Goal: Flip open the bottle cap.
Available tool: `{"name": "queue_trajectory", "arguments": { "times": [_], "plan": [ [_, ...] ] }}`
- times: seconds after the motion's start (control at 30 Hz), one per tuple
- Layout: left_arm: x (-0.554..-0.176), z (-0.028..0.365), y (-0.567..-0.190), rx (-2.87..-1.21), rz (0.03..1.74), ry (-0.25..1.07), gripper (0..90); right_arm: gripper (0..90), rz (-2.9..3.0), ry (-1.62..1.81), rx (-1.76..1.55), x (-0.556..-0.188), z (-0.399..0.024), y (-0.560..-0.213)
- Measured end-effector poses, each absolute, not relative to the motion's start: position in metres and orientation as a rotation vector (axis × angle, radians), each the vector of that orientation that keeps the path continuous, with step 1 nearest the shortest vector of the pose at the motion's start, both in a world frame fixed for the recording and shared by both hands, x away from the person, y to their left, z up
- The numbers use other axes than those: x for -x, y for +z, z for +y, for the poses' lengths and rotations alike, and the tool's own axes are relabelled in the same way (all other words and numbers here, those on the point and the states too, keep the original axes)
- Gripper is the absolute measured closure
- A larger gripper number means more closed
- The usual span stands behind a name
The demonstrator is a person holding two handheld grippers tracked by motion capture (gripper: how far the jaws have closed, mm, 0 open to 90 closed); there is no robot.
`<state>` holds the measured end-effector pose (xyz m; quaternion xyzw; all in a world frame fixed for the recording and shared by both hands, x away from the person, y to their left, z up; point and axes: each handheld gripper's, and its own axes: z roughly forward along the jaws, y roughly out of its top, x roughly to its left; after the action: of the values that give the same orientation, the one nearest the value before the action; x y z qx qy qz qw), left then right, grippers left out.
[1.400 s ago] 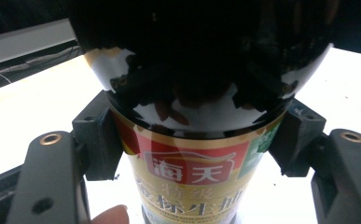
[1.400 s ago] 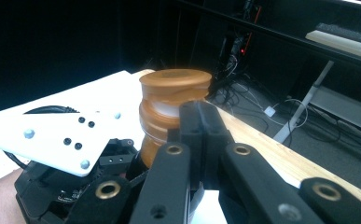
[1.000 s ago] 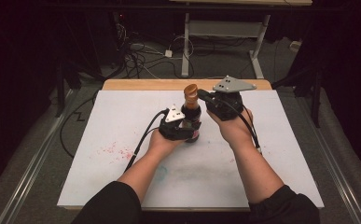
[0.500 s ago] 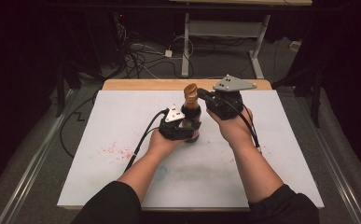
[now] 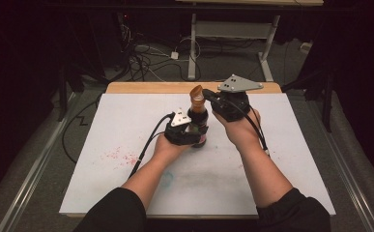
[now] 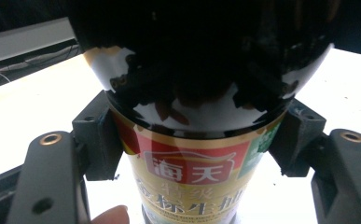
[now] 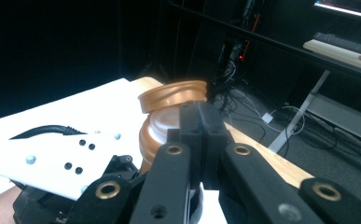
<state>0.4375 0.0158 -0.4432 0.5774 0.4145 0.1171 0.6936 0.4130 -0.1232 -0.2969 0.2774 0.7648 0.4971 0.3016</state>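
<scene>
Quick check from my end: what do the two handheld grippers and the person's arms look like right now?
Both grippers are black. The left gripper carries a small light three-cornered plate with dark holes and trails a black cable across the white table. The right gripper has a larger grey three-cornered plate and a black cable running back along the forearm. Its fingers are black bars with brass-coloured rivets. The person wears dark sleeves, pushed up.
</scene>
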Motion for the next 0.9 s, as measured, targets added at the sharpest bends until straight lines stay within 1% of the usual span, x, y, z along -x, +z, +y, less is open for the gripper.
{"name": "queue_trajectory", "arguments": {
  "times": [0.33, 0.53, 0.7, 0.9],
  "plan": [
    [-0.437, 0.014, -0.443, -1.285, 0.926, 0.264, 28.7, 90.0, 2.026, 1.326, -0.716, -0.417, -0.118, -0.291],
    [-0.437, 0.014, -0.443, -1.288, 0.924, 0.266, 28.7, 90.0, 2.042, 1.335, -0.687, -0.423, -0.103, -0.283],
    [-0.437, 0.015, -0.443, -1.289, 0.924, 0.267, 28.7, 90.0, 2.064, 1.338, -0.678, -0.426, -0.091, -0.283],
    [-0.437, 0.015, -0.443, -1.289, 0.924, 0.266, 28.7, 90.0, 2.057, 1.347, -0.678, -0.424, -0.094, -0.281]
  ]
}}
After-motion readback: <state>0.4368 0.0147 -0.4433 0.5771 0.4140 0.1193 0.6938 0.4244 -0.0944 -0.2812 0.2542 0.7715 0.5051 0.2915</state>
